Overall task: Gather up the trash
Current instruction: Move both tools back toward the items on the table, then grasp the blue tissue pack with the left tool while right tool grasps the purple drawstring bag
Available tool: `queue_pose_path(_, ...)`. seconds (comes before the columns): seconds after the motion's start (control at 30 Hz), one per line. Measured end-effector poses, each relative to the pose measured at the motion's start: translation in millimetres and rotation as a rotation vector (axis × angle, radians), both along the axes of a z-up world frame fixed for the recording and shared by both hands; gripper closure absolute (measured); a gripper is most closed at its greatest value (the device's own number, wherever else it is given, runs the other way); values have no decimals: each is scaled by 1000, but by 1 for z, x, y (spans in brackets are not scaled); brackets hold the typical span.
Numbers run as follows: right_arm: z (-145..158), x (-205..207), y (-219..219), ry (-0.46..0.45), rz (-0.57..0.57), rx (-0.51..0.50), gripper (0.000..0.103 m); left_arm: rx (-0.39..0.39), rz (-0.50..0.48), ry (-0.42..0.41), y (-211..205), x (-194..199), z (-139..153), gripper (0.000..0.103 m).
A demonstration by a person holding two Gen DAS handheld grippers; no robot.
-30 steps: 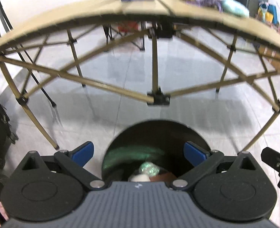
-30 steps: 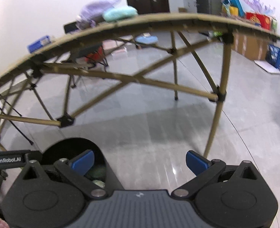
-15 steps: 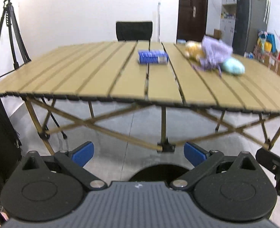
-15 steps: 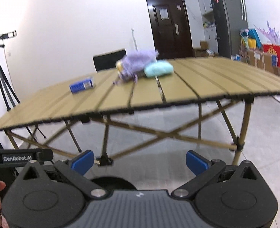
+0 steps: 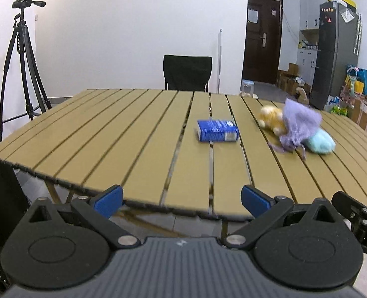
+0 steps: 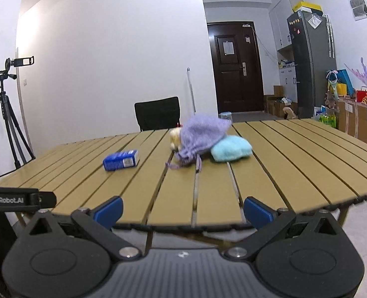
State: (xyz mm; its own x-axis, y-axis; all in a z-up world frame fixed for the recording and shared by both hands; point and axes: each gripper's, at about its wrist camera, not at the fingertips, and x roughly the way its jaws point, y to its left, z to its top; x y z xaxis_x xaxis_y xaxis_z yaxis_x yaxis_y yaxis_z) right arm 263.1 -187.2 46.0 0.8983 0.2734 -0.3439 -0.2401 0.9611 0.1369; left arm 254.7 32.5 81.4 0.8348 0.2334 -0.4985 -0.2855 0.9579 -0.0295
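A blue packet (image 5: pixel 217 130) lies on its side near the middle of the slatted tan table (image 5: pixel 123 144); in the right wrist view the blue packet (image 6: pixel 120 160) is left of centre. Right of it sit a purple drawstring pouch (image 5: pixel 298 126), a yellow plush toy (image 5: pixel 271 120) and a light blue soft item (image 5: pixel 320 143). My left gripper (image 5: pixel 182 198) is open and empty, held before the table's near edge. My right gripper (image 6: pixel 182 210) is open and empty too, level with the table (image 6: pixel 295 164) edge. The purple pouch (image 6: pixel 202 139) lies straight ahead of it.
A black chair (image 5: pixel 187 72) stands behind the table and a camera tripod (image 5: pixel 22 57) at the left wall. A dark door (image 6: pixel 235 77), a fridge (image 6: pixel 310 64) and boxes with bags (image 6: pixel 362 114) fill the right side. The other gripper's body (image 5: pixel 357 218) shows at lower right.
Both grippers rose from over a black bin under the table to tabletop height. The bin and its contents dropped out of view; the table's top and its objects came into sight.
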Motion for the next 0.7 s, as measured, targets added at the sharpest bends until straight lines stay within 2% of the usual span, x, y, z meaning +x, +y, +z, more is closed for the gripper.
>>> queue_pose_path(0.33,15,73,15,-20,-24,-11,0,24,6,-9,20,60,18,0)
queue_pose_path(0.7,24,155,44,-7,-39,-85,0,45,15,24,41,130,15,0)
